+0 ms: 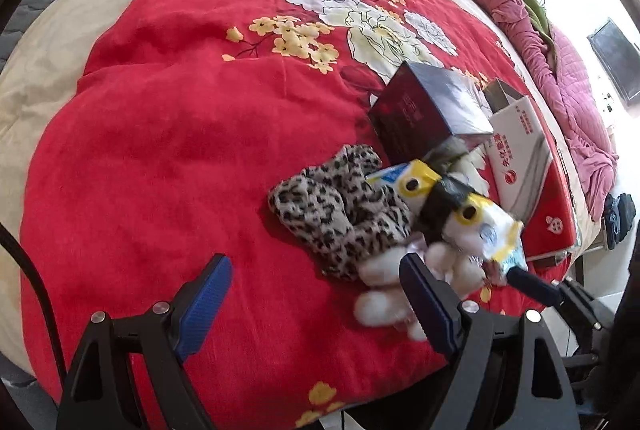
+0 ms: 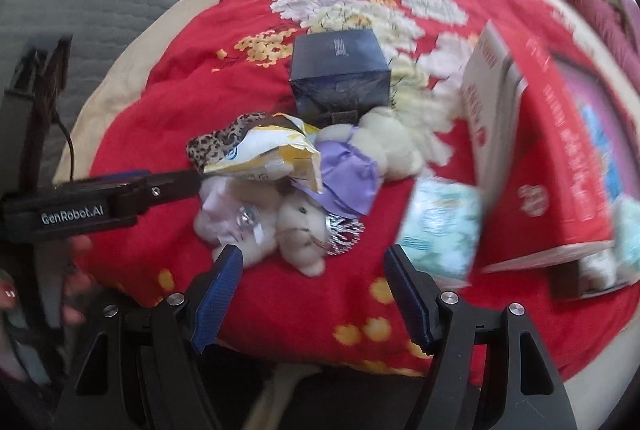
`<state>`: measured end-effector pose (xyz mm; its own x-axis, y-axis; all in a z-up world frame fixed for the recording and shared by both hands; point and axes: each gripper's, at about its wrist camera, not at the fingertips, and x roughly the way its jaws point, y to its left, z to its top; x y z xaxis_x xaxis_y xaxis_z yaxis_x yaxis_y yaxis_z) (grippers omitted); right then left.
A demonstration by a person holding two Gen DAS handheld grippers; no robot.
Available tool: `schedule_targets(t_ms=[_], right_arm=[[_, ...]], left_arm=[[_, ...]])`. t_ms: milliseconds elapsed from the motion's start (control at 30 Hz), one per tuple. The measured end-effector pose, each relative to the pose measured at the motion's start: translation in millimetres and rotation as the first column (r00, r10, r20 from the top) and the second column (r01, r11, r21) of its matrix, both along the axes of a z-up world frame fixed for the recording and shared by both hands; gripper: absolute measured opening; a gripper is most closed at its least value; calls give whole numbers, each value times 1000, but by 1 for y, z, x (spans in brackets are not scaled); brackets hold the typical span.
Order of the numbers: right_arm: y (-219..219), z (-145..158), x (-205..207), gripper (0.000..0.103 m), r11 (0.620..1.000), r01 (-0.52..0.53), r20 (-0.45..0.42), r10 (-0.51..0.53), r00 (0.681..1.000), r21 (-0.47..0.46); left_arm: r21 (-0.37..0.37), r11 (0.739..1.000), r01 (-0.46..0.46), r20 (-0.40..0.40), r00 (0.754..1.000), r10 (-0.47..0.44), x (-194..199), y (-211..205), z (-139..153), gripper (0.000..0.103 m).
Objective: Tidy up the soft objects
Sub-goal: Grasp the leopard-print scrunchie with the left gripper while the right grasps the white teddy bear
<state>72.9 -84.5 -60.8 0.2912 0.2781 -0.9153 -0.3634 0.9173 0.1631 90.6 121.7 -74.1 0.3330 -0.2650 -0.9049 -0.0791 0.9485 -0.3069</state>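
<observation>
A pile of soft things lies on the red floral blanket point(image 1: 160, 150). It holds a leopard-print cloth point(image 1: 336, 206), a white plush toy point(image 2: 296, 226) with a purple dress point(image 2: 348, 174), and a yellow-and-white packet point(image 2: 272, 154) on top. My left gripper point(image 1: 316, 294) is open and empty just in front of the pile; its right finger is close to the plush point(image 1: 384, 294). My right gripper point(image 2: 314, 290) is open and empty, just in front of the plush. The left gripper's side point(image 2: 104, 206) shows in the right wrist view, reaching to the packet's edge.
A dark box point(image 1: 428, 110) stands behind the pile. A white-and-red carton point(image 1: 520, 158) and a large red box point(image 2: 560, 158) lie to the right. A pale blue tissue pack point(image 2: 440, 226) lies by the red box. Pink bedding point(image 1: 560, 70) lies far right.
</observation>
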Motion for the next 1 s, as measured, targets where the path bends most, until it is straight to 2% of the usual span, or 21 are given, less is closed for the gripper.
schedule_targets(t_ms=[67, 500, 733, 867, 900, 1000], right_arm=[[5, -8, 1, 74, 1000, -10, -13, 10, 1000, -12], [13, -32, 18, 76, 998, 18, -63, -14, 998, 61], [16, -38, 18, 74, 998, 30, -60, -27, 998, 55], [8, -35, 13, 64, 996, 50, -63, -45, 997, 78], [6, -35, 12, 50, 995, 49, -75, -42, 996, 92], [-1, -33, 9, 43, 992, 61, -77, -53, 996, 107]], left_arm=[[-1, 1000, -4, -3, 1000, 4, 5, 1, -3, 85], [-25, 1000, -6, -10, 1000, 6, 26, 5, -19, 85], [-28, 1000, -10, -15, 1000, 10, 33, 5, -28, 85], [-31, 1000, 1, -6, 1000, -1, 38, 2, -32, 85], [-30, 1000, 4, -7, 1000, -4, 39, 1, -33, 84], [-47, 999, 0, 0, 1000, 0, 43, 0, -34, 69]])
